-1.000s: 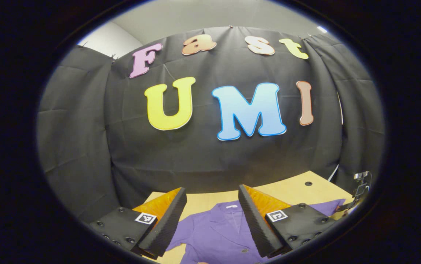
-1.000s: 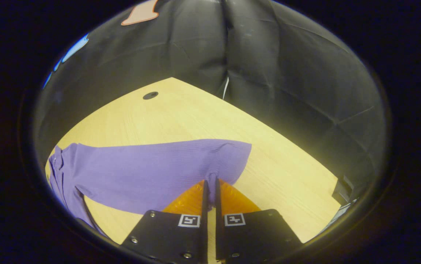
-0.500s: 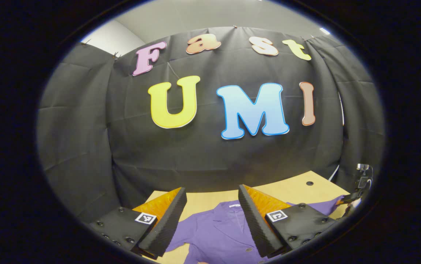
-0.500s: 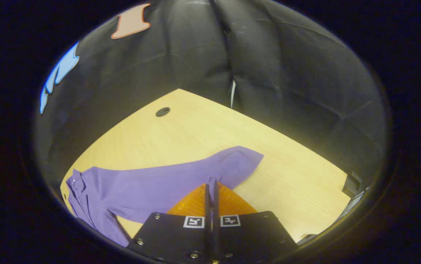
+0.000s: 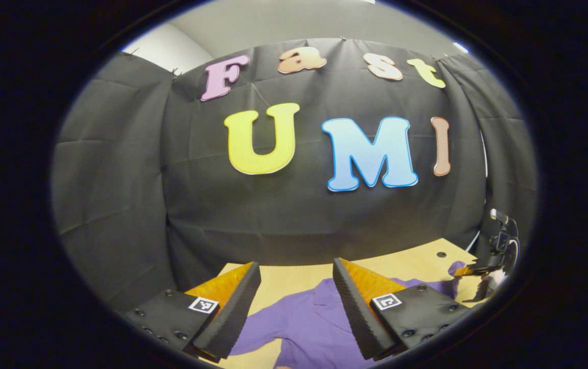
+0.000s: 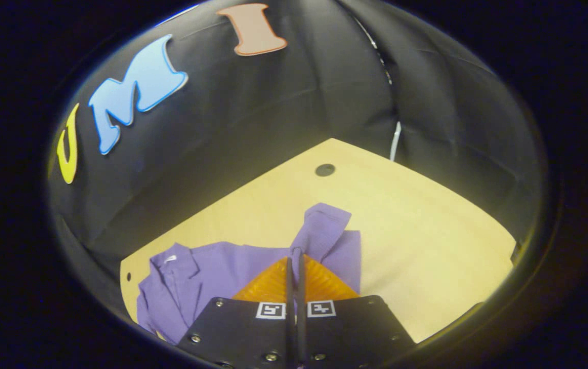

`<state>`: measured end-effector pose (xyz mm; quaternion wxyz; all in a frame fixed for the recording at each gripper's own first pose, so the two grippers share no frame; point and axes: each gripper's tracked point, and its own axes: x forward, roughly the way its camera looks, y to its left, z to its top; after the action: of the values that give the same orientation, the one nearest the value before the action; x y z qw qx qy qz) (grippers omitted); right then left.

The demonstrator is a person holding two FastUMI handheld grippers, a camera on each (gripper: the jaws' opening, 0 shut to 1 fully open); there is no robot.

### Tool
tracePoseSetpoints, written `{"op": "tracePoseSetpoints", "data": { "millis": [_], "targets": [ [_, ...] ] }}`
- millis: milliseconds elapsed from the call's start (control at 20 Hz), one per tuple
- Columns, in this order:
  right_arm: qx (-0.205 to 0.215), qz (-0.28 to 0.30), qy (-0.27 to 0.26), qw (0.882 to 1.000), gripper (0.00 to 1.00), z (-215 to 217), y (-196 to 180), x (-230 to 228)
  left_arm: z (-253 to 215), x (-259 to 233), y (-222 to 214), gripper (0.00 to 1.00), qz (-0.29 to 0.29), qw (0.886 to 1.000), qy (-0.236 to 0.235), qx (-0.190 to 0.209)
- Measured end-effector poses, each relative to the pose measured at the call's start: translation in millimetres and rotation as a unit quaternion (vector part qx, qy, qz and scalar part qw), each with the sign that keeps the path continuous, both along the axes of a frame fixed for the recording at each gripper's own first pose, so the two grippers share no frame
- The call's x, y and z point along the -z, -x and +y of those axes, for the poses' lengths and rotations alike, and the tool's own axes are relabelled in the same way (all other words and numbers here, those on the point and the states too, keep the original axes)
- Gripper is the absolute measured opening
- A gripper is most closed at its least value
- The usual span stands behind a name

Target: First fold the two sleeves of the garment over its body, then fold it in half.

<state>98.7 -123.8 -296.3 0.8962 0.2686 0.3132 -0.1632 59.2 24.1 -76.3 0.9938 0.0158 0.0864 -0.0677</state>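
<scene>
R tongs pinch purple sleeve above garment; L tongs wide, holding nothing.

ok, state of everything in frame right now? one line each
Left gripper: open, held above the shirt, holding nothing.
Right gripper: shut on the sleeve.
Sleeve: pinched near its end, lifted and doubled back toward the shirt body.
Shirt: lying on the table, collar toward the wall, not yet folded in half.
Table: bare wood to the right of the shirt, small dark hole near the far edge.
</scene>
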Motion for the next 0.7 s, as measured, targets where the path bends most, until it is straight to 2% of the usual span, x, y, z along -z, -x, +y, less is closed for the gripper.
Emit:
{"op": "tracePoseSetpoints", "data": {
  "millis": [300,550,700],
  "targets": [
    [-0.079,-0.031,-0.013,0.996,0.01,111.6,-39.6,-35.8,73.8,18.0,11.9,0.94,0.01,0.999,-0.006,-0.038],
    [-0.145,-0.036,-0.022,0.988,0.01,206.6,-59.6,-43.8,136.2,33.9,26.6,0.94,0.021,0.997,-0.011,-0.079],
    [-0.187,-0.033,-0.026,0.981,0.01,259.1,-59.6,-42.6,171.3,45.6,35.2,0.94,0.03,0.994,-0.01,-0.105]
  ]
}}
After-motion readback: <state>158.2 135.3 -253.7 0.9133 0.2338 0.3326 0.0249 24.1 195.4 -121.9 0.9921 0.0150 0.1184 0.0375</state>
